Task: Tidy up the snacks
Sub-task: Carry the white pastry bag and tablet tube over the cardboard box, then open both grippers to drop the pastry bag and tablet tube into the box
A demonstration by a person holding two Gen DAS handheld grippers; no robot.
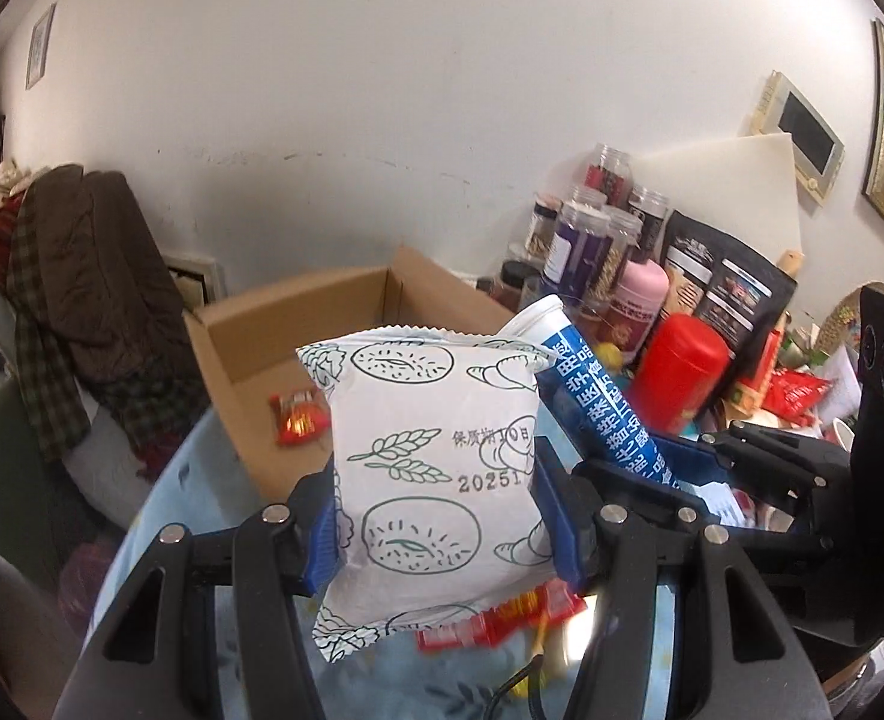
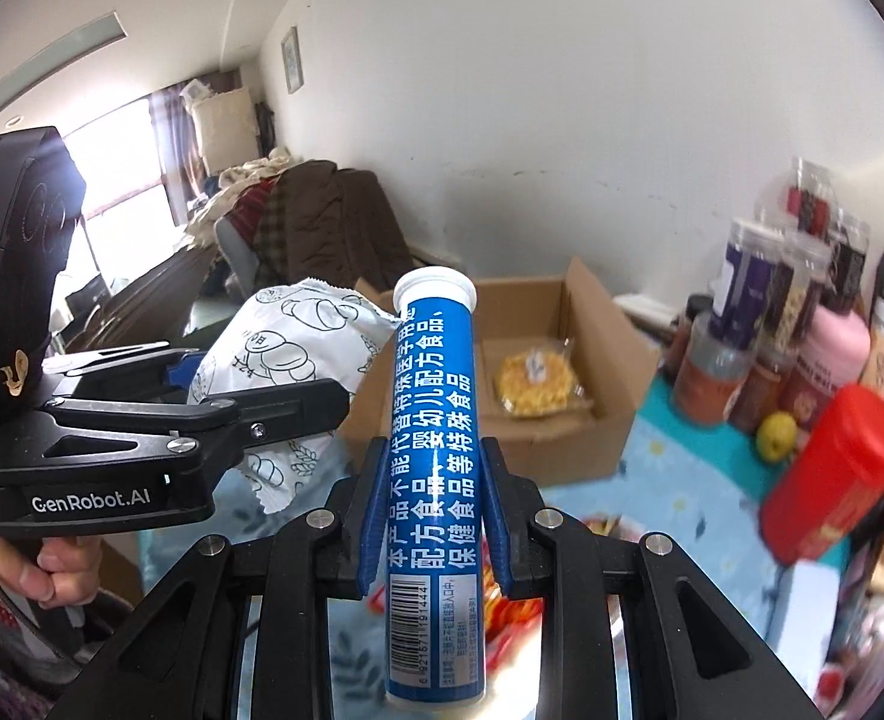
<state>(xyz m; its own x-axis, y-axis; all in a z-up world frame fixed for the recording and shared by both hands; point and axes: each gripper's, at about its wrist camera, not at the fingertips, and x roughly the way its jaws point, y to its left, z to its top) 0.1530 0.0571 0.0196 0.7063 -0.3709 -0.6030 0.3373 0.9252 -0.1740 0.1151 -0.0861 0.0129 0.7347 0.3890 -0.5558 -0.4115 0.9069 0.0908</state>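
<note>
Presently held aloft, both snacks: white bread packet point(image 1: 436, 474) pinched across its middle between the blue pads of the left gripper point(image 1: 439, 516), blue tablet tube point(image 2: 433, 456) clamped at mid-length by the right gripper point(image 2: 433, 498), white cap up, barcoded end hanging below the fingers. Carried side by side above the near edge of the blue-patterned tablecloth point(image 2: 670, 480), tube just beside the packet's right edge, possibly touching; cannot tell. Beyond them, toward the far edge against the wall, an open cardboard box point(image 2: 568, 420), already holding a yellow cracker pack point(image 2: 535, 384) and a small red wrapper point(image 1: 298, 417), so likely the destination. Risks from here, as a judgement: soft, air-filled packet liable to slide or pivot out of a squeeze on so little of it, or to burst its seal under a harder one; smooth round tube liable to swing about the narrow pads and slip downward, being long on both sides of the hold. Close quarters between the two grippers, so a knock between them on the way to the box quite possible. To the right, a red canister point(image 2: 832, 474), a pink bottle point(image 2: 832, 354) and crowded clear jars point(image 2: 742, 294) near the box's right wall, easily toppled by a wide swing. Scattered red wrappers point(image 1: 496, 618) lying below on the cloth, apt to be swept off.
</note>
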